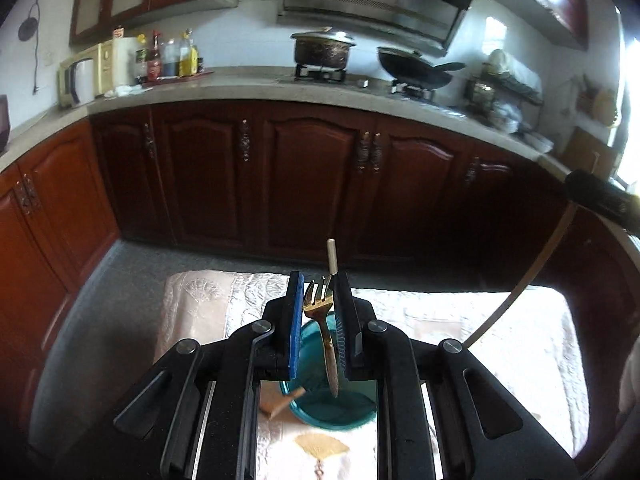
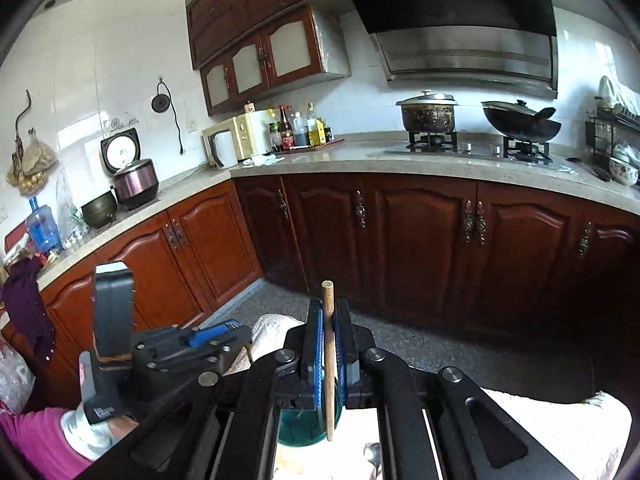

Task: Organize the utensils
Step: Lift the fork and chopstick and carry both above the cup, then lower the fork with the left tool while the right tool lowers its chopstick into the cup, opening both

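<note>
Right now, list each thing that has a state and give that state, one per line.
left gripper: shut on the fork
fork: upright, tines up, above the teal cup
right gripper: shut on the wooden stick
wooden stick: upright
teal cup: open-topped, on the cloth
pot: lidded
wok: lidded

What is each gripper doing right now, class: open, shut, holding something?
Left gripper: shut on the gold fork, above the teal cup.
Right gripper: shut on the wooden stick.

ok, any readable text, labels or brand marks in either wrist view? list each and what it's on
None readable.
Bottle labels on the counter: too blurred.
White print on the left gripper body, seen from the right wrist: too small.
Fork, wooden stick, teal bowl: no markings.
</note>
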